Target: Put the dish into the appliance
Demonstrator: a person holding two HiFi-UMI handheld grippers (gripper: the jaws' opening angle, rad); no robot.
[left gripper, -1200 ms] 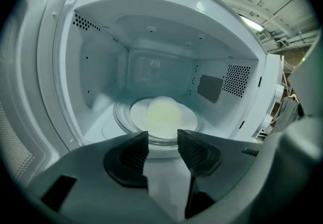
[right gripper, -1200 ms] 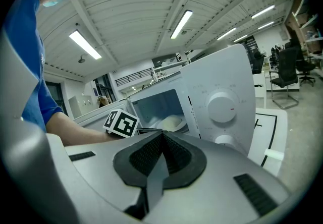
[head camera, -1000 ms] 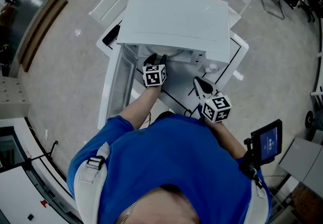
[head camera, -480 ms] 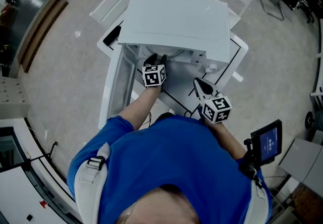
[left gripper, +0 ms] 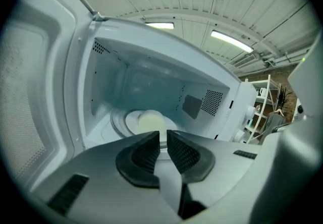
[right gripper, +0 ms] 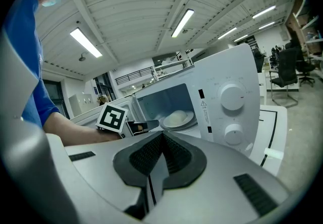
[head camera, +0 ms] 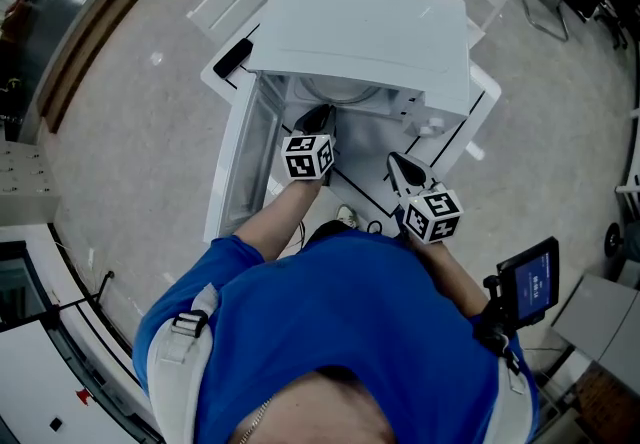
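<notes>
The left gripper, at the lower centre of its view, has just been closing its jaws to a narrow slit with nothing between them. The right gripper is closed and empty. The pale dish sits mid-frame inside the open microwave.

Dish sitting inside microwave: pale creamy white, round, shallow, centre doming up a little, lying flat. Resting on glass turntable, about mid-cavity, keeping clear of side walls. Microwave standing upright, plain white box, opening facing near side. Door hanging wide open, swinging out on left, reaching toward near side. Control panel sitting right of opening, two round knobs showing, one above other. Dish showing plainly through open front.
</notes>
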